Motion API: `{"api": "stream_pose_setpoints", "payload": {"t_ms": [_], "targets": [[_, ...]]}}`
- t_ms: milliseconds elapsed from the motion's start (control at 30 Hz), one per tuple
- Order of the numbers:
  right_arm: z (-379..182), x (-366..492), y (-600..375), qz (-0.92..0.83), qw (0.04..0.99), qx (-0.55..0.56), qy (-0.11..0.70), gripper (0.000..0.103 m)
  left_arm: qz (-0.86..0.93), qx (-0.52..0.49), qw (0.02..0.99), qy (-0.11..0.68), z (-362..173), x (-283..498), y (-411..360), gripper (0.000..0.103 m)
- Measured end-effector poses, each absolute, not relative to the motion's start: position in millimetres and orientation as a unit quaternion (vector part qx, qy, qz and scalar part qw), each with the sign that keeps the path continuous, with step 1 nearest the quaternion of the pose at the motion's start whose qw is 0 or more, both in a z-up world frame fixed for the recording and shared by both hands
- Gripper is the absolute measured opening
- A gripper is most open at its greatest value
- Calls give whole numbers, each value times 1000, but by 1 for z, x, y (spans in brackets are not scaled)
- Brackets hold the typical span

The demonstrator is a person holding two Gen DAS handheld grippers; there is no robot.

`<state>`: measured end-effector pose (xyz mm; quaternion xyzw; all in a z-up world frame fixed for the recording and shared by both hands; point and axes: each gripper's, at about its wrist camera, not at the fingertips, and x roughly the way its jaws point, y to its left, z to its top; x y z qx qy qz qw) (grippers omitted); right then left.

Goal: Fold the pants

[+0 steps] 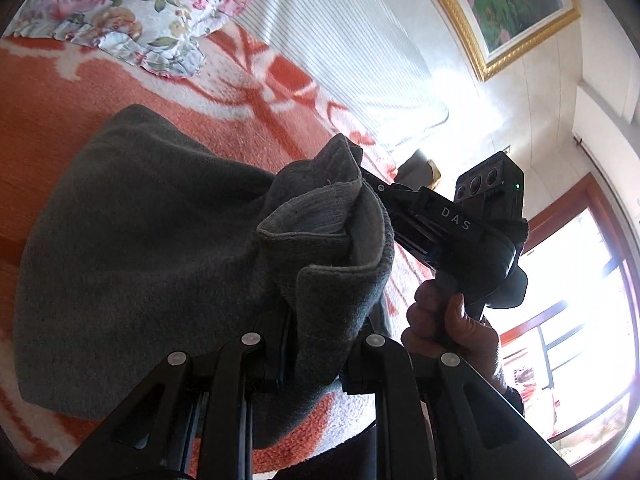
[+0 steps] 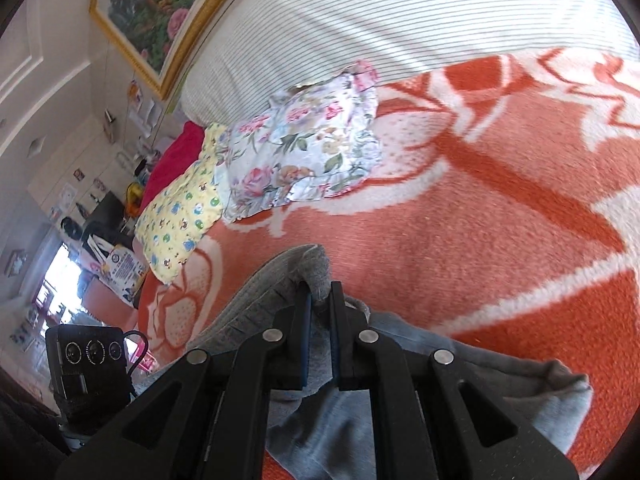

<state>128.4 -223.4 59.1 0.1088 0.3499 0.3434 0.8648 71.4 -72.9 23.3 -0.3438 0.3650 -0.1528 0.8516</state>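
On the orange-and-white blanket (image 2: 460, 216) covering the bed, the grey pants (image 1: 132, 248) lie partly spread, with one end lifted and bunched between the two grippers. The left gripper (image 1: 316, 320) has its jaws clamped on a thick fold of the cloth, and the right gripper (image 2: 320, 300) is pinched nearly together on another bit of the same edge. In the left view the person's right hand (image 1: 444, 320) grips the other tool's handle just beside the raised cloth. A floral pillow (image 2: 308, 148) and a yellow one (image 2: 180, 216) sit toward the blanket's far edge by the striped headboard (image 2: 400, 12), well apart from the pants.

The main risk, as I judge it, is a lopsided fold: the held edge is crumpled, not flat, so laying it over could trap wrinkles or leave the layers askew. The right grip holds little cloth and could slip if pulled hard. The fuzzy blanket may also drag the lower layer along.
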Motion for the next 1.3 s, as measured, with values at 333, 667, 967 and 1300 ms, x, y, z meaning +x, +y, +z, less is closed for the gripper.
{"api": "stream_pose_setpoints", "payload": {"t_ms": [333,667,967,1300], "targets": [[58,128,-242,344,868,125,335,9,-153,-329,857,366,31,83,-83,16],[59,128,-271,333,875,140,322,9,-159,-281,873,367,37,97,-115,16],[70,116,-305,323,886,155,295,9,-181,-252,880,358,50,100,-144,16],[36,114,-346,284,887,192,309,9,-195,-186,882,386,30,109,-193,19]]}}
